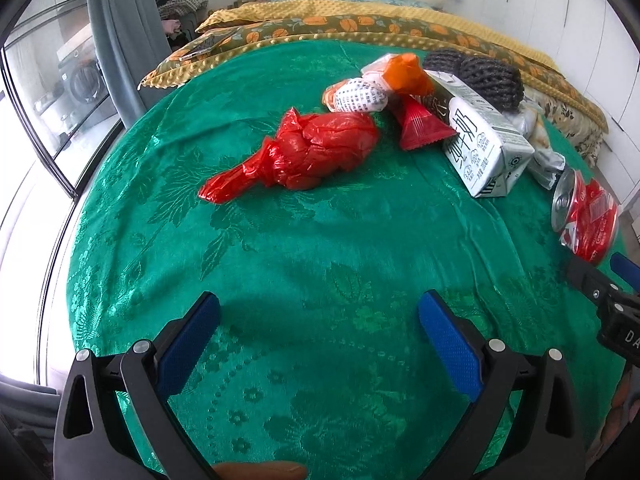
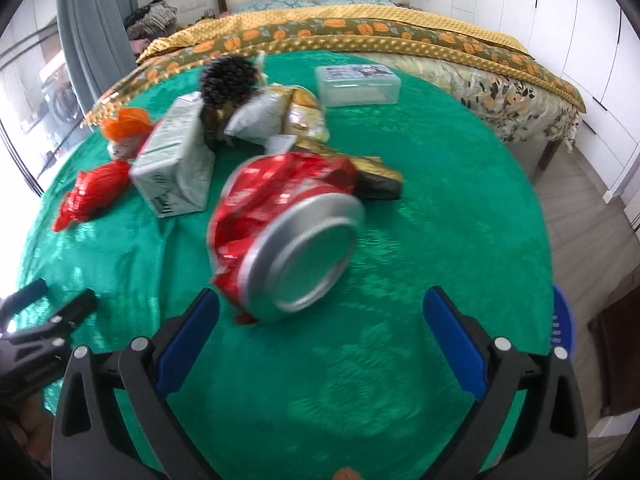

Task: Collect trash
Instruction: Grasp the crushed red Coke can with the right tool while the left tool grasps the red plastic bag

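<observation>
- Left wrist view: left gripper [image 1: 319, 312] low over green patterned tablecloth [image 1: 280, 248], blue-padded fingers [image 1: 192, 336] spread wide, nothing between them.
- Ahead on the cloth, a knotted red plastic bag [image 1: 304, 152], lying alone, well apart from the gripper.
- Behind it, a trash cluster: orange plastic bag [image 1: 404, 74], printed white wrapper [image 1: 360, 98], red cone-shaped wrapper [image 1: 420, 126] and white milk carton [image 1: 480, 140], all touching or overlapping.
- Dark netted ball [image 1: 484, 74] behind the carton; silver foil packet [image 1: 544, 152] beside it.
- Crushed red soda can [image 1: 584, 216] at far right, on its side; right gripper [image 1: 600, 280] just beside it, reaching in from the right edge.
- Right wrist view: right gripper [image 2: 320, 312] with fingers [image 2: 454, 340] spread apart, gripping nothing.
- Crushed red soda can [image 2: 280, 236] directly ahead, its silver base turned toward the camera, near the left finger; contact unclear because of blur.
- Milk carton [image 2: 172, 168] and red plastic bag [image 2: 92, 192] to the left; silver packet [image 2: 260, 116] and gold-and-black wrapper [image 2: 372, 176] behind the can.
- Clear lidded plastic box [image 2: 356, 84] farther back, apart from the pile.
- Left gripper [image 2: 52, 308] at the left edge; bed [image 2: 440, 44] with yellow quilt beyond the table.
</observation>
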The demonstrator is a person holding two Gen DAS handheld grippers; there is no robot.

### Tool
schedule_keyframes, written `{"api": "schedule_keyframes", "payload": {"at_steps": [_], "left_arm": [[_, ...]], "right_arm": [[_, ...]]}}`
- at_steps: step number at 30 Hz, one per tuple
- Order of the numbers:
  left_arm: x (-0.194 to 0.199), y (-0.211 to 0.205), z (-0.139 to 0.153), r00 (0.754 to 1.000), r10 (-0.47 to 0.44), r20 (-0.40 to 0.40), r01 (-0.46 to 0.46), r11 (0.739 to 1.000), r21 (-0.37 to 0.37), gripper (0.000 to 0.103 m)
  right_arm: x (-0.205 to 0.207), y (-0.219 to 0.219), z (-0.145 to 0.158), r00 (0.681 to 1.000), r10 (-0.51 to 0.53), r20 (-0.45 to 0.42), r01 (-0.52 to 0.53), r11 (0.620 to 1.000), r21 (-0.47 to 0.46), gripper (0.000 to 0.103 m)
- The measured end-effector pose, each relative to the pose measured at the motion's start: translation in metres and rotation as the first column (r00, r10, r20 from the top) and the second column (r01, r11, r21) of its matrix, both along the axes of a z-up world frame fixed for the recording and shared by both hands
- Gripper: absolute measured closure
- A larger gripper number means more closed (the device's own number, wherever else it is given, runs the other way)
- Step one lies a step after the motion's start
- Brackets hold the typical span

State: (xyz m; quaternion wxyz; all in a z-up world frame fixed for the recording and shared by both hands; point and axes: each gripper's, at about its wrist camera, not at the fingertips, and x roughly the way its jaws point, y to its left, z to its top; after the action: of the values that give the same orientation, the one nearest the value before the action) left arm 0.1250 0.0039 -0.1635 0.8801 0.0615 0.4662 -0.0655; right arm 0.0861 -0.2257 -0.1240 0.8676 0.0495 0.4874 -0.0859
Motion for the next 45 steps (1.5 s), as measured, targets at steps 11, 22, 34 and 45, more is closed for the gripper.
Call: {"api": "schedule_keyframes", "payload": {"at_steps": [11, 22, 34, 45], "left_arm": [[0.004, 0.005, -0.001, 1.000, 0.003, 0.012, -0.003, 1.000, -0.021, 0.004], [0.051, 0.047, 0.034, 0.970, -0.242, 0.029, 0.243, 0.951, -0.190, 0.004], [0.115, 0.011, 0.016, 0.870, -0.492, 0.007, 0.492, 0.870, -0.041, 0.015], [0.077, 0.007, 0.015, 0.858, -0.514, -0.002, 0.511, 0.853, -0.104, 0.059]], "right_arm": [[-0.023, -0.054, -0.007, 0.995, -0.101, -0.023, 0.100, 0.994, -0.034, 0.005], [-0.036, -0.032, 0.011, 0.999, -0.015, 0.038, 0.014, 0.999, 0.045, 0.005], [0.028, -0.005, 0.020, 0.999, -0.007, 0.044, 0.005, 0.999, 0.053, 0.005], [0.023, -0.039, 0.021, 0.995, -0.084, 0.053, 0.078, 0.992, 0.103, 0.050]]}}
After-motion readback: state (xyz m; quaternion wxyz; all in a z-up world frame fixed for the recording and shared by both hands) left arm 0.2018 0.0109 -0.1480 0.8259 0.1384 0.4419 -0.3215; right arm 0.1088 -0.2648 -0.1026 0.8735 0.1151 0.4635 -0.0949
